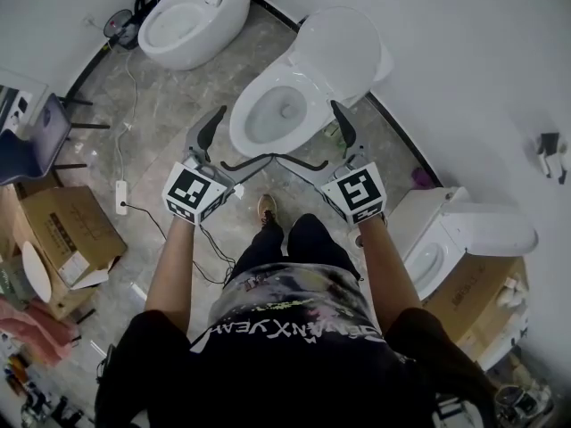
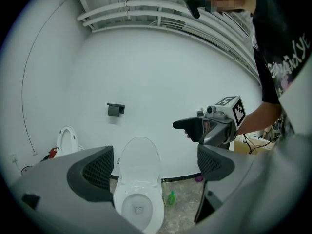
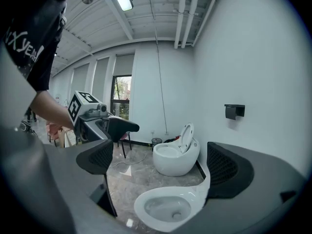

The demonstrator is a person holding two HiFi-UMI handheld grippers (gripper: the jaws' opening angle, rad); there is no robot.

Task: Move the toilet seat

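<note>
Bright even overhead light w/ fisheye warp, dark vignette in gripper views.

The grey marbled floor (image 1: 169, 105) carries an open toilet (image 1: 277, 110) at the middle. A rounder toilet (image 1: 192, 16) stands beyond it on the left and a third toilet (image 1: 442, 239) on the right. A cardboard box (image 1: 67, 234), a white power strip (image 1: 121, 197) and a small green bottle (image 2: 171, 198) also lie there.

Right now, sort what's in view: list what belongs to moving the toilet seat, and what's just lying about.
For the job: toilet ahead, its raised lid, left gripper and right gripper, both open and empty.

Lying about: rounded toilet, toilet at right, cardboard box, power strip, green bottle, chair.
</note>
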